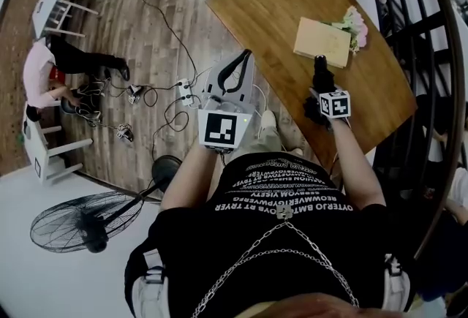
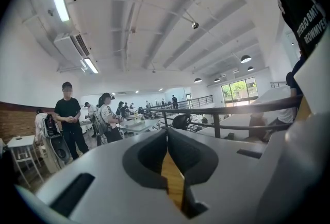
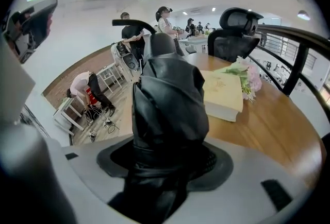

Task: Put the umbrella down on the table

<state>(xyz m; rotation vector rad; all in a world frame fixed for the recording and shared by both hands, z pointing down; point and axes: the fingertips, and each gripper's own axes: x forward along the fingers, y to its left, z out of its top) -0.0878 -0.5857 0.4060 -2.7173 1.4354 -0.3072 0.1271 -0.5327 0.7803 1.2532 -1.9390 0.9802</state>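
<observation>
- Nearest, the left gripper (image 2: 166, 138) is hanging off the table's near-left edge, over the floor. Its jaws are pressing together at the tips, with nothing between them.
- Beside it, the right gripper (image 1: 322, 93) is clamping its jaws on a folded black umbrella (image 3: 167, 99), about its wrapped body.
- The umbrella is sticking out past the jaws over the near part of the wooden table (image 1: 278, 9). Whether it is touching the top cannot be told.
- Beyond its end, a cream book (image 1: 322, 42) is lying flat.
- Pink flowers (image 1: 355, 23) are lying just beside the book's far corner.
- A floor fan (image 1: 80, 221) is standing well left.
</observation>
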